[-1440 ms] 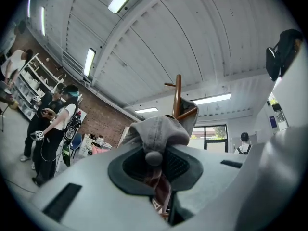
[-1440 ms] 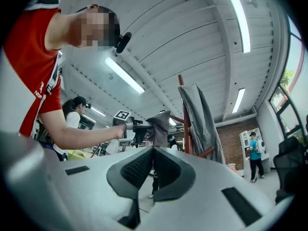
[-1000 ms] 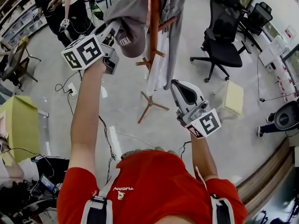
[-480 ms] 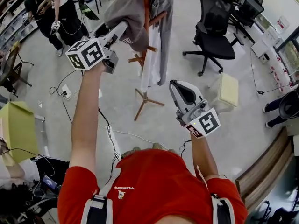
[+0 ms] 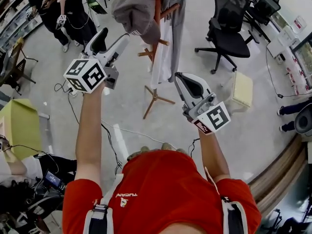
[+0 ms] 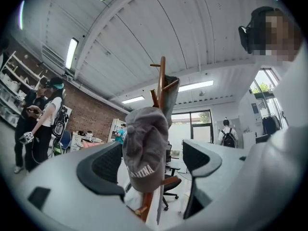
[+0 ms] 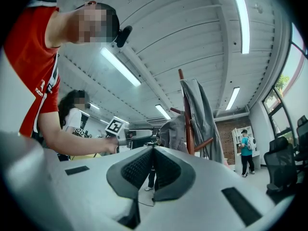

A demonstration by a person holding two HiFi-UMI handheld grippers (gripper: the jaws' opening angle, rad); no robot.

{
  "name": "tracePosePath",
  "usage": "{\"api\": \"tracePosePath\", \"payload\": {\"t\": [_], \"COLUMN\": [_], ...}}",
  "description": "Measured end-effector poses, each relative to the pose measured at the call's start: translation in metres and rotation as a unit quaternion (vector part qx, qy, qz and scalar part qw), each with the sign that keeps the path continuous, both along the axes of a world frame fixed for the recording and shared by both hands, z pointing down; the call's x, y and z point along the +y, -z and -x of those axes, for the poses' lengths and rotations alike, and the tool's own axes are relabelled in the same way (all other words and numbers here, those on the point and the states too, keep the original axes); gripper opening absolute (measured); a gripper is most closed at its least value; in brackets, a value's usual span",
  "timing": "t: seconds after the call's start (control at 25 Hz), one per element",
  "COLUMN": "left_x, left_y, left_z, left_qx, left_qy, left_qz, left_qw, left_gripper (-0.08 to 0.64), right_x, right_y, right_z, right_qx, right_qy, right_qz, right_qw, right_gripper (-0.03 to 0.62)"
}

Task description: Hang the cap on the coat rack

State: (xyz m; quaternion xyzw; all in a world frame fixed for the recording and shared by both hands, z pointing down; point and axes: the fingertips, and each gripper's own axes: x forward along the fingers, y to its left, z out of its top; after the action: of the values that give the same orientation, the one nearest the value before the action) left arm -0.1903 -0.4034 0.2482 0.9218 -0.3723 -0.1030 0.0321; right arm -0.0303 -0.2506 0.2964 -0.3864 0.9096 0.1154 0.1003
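Observation:
A grey cap (image 5: 138, 8) hangs on the wooden coat rack (image 5: 158, 18), beside a grey garment (image 5: 174, 13). My left gripper (image 5: 115, 34) sits just below and left of the cap, apart from it. Its jaws are opening, and nothing is between them. In the left gripper view the cap (image 6: 146, 148) hangs free on the rack's pole (image 6: 162, 78), beyond the two spread pads (image 6: 103, 167). My right gripper (image 5: 179, 78) is lower and to the right of the rack, shut on nothing. In the right gripper view the rack (image 7: 186, 112) and the cap (image 7: 171, 131) stand beyond its shut jaws.
A black office chair (image 5: 228, 33) stands right of the rack, with a pale box (image 5: 242, 89) on the floor nearer me. Two people (image 5: 68, 13) stand at the far left. A yellow-green cabinet (image 5: 22, 126) is at my left, and cables (image 5: 112, 135) run over the floor.
My left gripper was shut on the cap at the rack. It has let go, opened wide and drawn back down-left. The cap stays hanging. The right gripper has hardly moved.

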Motion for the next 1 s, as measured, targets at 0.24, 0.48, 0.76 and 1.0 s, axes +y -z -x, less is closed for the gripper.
{"api": "tracePosePath", "payload": {"t": [0.24,0.48,0.76,1.0], "left_x": [0.074,0.107,0.127,0.138], "left_y": [-0.014,-0.054,-0.071,-0.067], "left_z": [-0.014,-0.04,-0.058,-0.052], "left_qx": [0.02,-0.007,-0.021,-0.007], "left_qy": [-0.039,-0.053,-0.043,-0.021], "left_qz": [0.0,-0.004,0.006,-0.007], "left_qw": [0.999,0.9985,0.9988,0.9997], "left_gripper": [0.39,0.236,0.017,0.008], "right_x": [-0.005,-0.018,-0.011,0.002], "right_y": [0.012,0.0,0.0,-0.003], "right_z": [0.01,0.016,0.019,0.014], "right_qx": [-0.013,-0.022,-0.016,-0.018], "right_qy": [0.014,0.027,0.034,0.035], "right_qz": [-0.008,-0.012,-0.015,-0.012], "right_qw": [1.0,0.999,0.999,0.999], "right_gripper": [0.025,0.025,0.024,0.023]}}
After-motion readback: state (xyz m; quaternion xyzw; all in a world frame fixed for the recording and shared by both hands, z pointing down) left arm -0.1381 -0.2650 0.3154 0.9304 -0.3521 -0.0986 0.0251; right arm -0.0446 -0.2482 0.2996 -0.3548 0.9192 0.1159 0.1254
